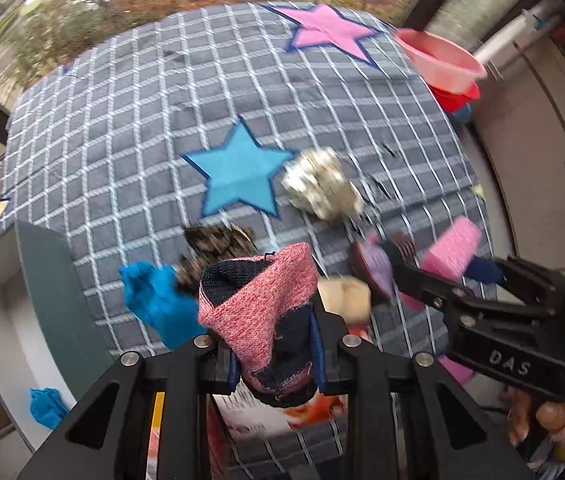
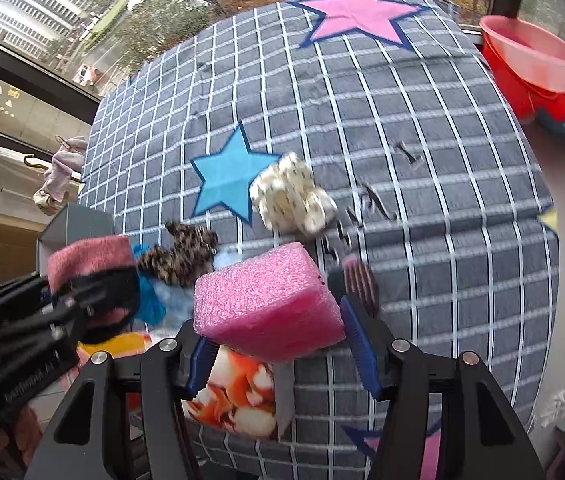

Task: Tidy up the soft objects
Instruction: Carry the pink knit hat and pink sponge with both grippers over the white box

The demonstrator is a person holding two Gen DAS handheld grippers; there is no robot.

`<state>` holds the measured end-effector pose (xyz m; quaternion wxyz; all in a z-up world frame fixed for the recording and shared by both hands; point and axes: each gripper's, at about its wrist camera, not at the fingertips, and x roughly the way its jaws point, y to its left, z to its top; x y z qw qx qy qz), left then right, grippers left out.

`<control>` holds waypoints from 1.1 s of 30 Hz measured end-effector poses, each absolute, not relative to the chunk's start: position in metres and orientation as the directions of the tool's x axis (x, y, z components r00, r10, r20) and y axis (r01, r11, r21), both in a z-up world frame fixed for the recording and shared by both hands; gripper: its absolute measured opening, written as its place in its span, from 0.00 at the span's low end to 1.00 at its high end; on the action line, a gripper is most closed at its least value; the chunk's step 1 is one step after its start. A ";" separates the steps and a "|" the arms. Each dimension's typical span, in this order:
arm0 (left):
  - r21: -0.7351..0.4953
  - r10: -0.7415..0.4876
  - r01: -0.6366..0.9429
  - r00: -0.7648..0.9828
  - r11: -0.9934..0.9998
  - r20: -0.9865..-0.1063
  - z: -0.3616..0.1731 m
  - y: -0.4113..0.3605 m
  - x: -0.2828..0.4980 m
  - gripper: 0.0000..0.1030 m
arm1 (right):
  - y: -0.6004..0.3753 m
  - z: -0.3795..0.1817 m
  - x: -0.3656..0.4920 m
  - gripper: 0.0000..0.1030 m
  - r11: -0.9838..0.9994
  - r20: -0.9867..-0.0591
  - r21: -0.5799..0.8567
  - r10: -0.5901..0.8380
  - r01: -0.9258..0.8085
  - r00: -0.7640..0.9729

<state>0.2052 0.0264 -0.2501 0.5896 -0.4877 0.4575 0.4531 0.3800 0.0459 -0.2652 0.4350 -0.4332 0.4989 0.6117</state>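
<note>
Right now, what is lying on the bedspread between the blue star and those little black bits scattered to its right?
A cream patterned soft bundle lies there, touching the blue star at its right point, with the black bits just beyond. The right wrist view shows it clearest.

A grey checked bedspread (image 2: 422,184) with stars lies beneath a daylit window (image 2: 94,12) overlooking trees.

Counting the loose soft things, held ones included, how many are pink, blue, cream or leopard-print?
Pink: 2, the sock and the foam block, each held in jaws.
Blue: 2, a cloth on the bedspread and a second cloth in the box.
Cream: 1, a patterned bundle.
Leopard-print: 1, a furry piece.
Total: 6.
</note>
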 end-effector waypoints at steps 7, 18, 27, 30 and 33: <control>-0.195 0.058 -0.961 0.210 0.198 -0.976 -0.242 -0.027 0.214 0.28 | 0.003 -0.267 0.378 0.58 -0.088 -0.968 0.228 0.086 -0.970 -0.235; -0.220 0.058 -0.933 0.246 0.285 -0.967 -0.218 -0.097 0.184 0.29 | -0.051 -0.259 0.354 0.58 -0.070 -0.971 0.225 0.065 -0.972 -0.230; -0.208 0.107 -0.950 0.238 0.231 -0.965 -0.208 -0.144 0.128 0.29 | -0.085 -0.240 0.304 0.58 -0.130 -0.965 0.249 0.056 -0.960 -0.258; -0.204 0.142 -0.962 0.231 0.181 -0.963 -0.202 -0.152 0.104 0.29 | -0.091 -0.232 0.284 0.58 -0.159 -0.962 0.255 0.058 -0.954 -0.266; -0.200 0.193 -0.973 0.220 0.118 -0.956 -0.196 -0.157 0.081 0.29 | -0.096 -0.228 0.264 0.58 -0.195 -0.963 0.249 0.058 -0.949 -0.264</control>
